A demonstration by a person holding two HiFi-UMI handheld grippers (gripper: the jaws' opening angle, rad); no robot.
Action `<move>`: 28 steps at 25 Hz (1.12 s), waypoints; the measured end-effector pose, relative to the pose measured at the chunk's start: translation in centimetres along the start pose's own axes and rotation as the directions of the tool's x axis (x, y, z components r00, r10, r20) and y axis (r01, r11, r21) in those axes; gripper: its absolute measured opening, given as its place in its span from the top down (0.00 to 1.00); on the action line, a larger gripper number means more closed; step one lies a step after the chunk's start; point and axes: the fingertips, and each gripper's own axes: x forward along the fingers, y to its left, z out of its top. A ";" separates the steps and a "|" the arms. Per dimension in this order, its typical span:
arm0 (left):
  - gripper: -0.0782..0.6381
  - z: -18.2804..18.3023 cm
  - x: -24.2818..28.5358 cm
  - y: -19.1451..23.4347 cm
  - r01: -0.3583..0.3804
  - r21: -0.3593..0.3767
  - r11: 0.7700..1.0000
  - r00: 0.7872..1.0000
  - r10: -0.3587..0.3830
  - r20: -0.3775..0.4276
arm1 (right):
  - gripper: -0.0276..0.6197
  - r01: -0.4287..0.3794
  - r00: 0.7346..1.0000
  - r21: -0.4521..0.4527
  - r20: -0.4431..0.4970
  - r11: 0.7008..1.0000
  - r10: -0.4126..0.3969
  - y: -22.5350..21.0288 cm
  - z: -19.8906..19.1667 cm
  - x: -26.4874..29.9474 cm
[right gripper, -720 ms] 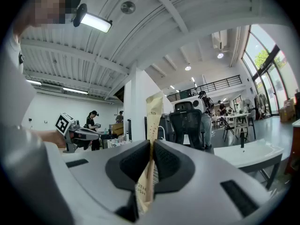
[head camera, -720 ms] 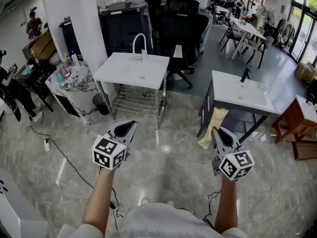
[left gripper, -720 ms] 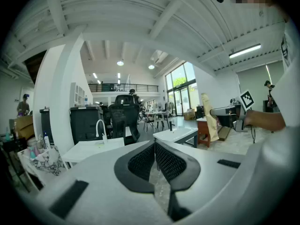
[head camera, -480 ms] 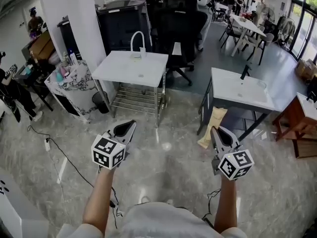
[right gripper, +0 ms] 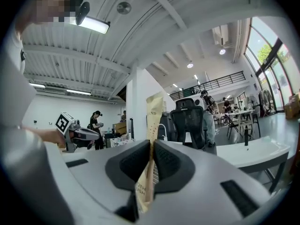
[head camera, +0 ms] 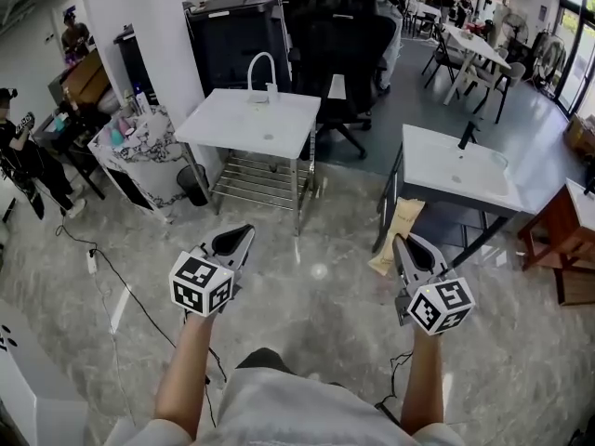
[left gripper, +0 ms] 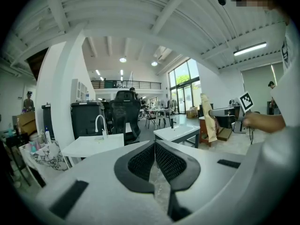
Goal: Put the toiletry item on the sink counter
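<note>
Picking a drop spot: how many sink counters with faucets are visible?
2: white-faucet sink counter, centre left; black-faucet sink counter, right of it. The right edge may hide more.

1. A white column [head camera: 139, 26] stands far left, with a tall black cabinet [head camera: 232, 45] and a black office chair [head camera: 346, 40] to its right
2. A marble-patterned table [head camera: 153, 156] by the column carries what look like small bottles [head camera: 139, 102]; a dark waste bin [head camera: 192, 186] sits beside it
3. A black cable [head camera: 130, 295] trails over the grey floor [head camera: 316, 333]
4. A wooden table [head camera: 550, 226] stands at the right edge
5. A person in black [head camera: 28, 161] is far left
</note>
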 end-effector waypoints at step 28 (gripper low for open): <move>0.88 1.0 28.2 33.2 0.052 -0.013 0.999 0.998 -0.052 -0.040 | 0.92 0.042 0.993 -0.009 -0.109 0.999 -0.043 -10.0 -0.6 38.8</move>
